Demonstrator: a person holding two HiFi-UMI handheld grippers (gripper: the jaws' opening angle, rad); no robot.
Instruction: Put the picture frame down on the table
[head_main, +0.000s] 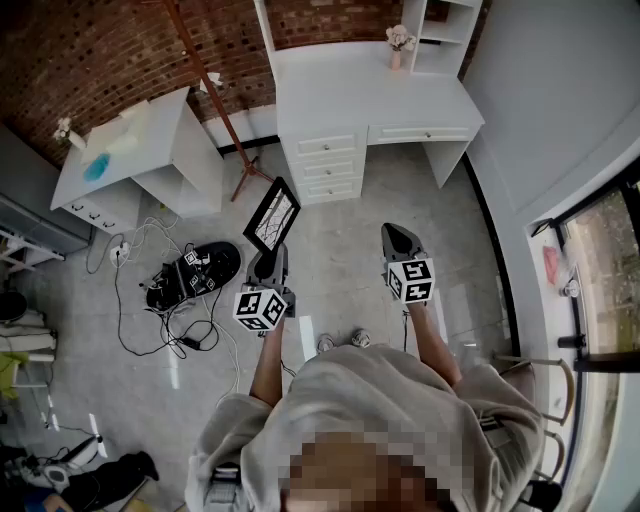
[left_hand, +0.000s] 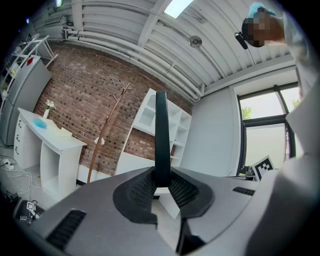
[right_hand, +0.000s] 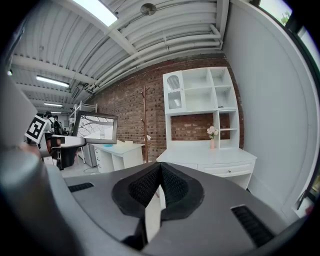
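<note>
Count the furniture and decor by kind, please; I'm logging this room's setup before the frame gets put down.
white desks: 2
flower vases: 2
coat stand: 1
picture frame: 1
Total: 6
</note>
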